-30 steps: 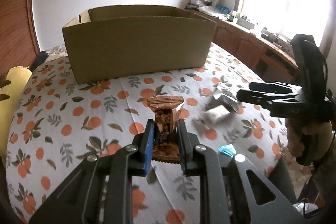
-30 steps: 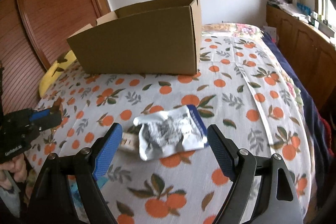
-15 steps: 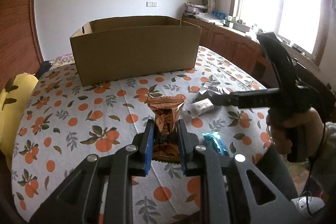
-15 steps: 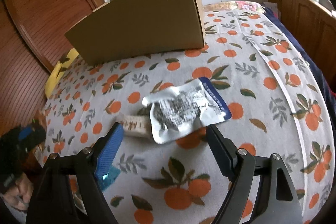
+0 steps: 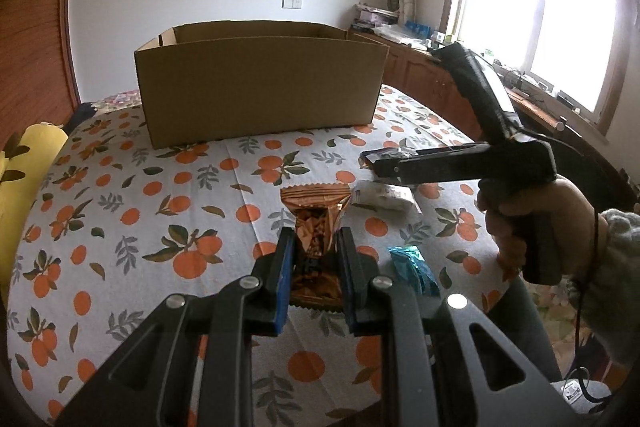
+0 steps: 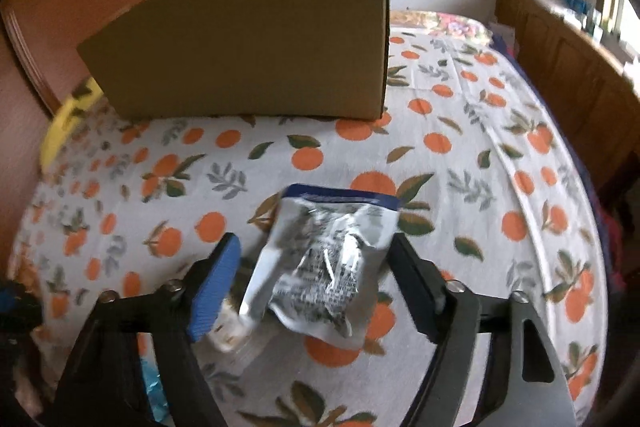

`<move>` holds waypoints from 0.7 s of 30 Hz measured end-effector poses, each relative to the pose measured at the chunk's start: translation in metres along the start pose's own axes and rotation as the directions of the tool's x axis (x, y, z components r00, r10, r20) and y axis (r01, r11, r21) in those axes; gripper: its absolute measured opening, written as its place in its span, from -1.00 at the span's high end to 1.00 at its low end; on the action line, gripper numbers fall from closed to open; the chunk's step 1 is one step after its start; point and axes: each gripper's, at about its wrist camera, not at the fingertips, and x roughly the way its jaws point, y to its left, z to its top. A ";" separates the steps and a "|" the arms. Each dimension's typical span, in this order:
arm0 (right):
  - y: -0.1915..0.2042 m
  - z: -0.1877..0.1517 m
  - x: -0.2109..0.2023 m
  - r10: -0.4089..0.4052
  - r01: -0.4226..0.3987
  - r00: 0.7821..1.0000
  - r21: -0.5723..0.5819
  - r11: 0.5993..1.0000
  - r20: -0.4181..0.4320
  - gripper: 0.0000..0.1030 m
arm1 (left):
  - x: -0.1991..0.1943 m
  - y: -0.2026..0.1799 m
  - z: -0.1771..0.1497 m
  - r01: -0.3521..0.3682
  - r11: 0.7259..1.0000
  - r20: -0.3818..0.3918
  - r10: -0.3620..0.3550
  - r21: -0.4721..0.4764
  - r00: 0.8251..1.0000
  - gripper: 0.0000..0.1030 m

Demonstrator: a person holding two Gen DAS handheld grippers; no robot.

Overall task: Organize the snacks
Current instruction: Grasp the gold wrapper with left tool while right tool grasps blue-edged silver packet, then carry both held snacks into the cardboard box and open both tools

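The silver packet [image 6: 328, 267] looked light, thin and crinkly, likely to buckle and slip under a hard squeeze; its fuller middle, not the flat blue-edged seal, seemed the best place to take it. It lay on the orange-print cloth [image 6: 460, 155], in front of the cardboard box [image 6: 248, 51] and well apart from it. The right gripper [image 6: 316, 267] straddled it with jaws that had just been closing; the packet sat between them, near the right-hand finger, with a gap on the blue-padded side, so no grip yet. A small white packet [image 6: 228, 331] lay just beside it, under the left finger. The left gripper [image 5: 314, 267] was clamped on a brown wrapper [image 5: 316, 223].
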 end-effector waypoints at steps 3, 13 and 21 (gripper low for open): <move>0.004 0.000 0.003 -0.053 0.053 0.999 -0.048 0.997 0.002 -0.26 | 0.000 0.001 0.000 0.001 1.000 0.001 -0.001 -0.003 1.000 0.65; 0.005 -0.005 0.001 -0.052 0.052 0.999 -0.085 0.995 0.001 -0.24 | 0.000 0.000 -0.001 0.001 1.000 0.002 -0.001 -0.002 1.000 0.64; 0.006 -0.011 -0.007 -0.004 0.005 1.000 -0.082 0.997 0.014 -0.20 | 0.001 0.000 -0.001 0.000 1.000 0.001 0.000 -0.005 1.000 0.64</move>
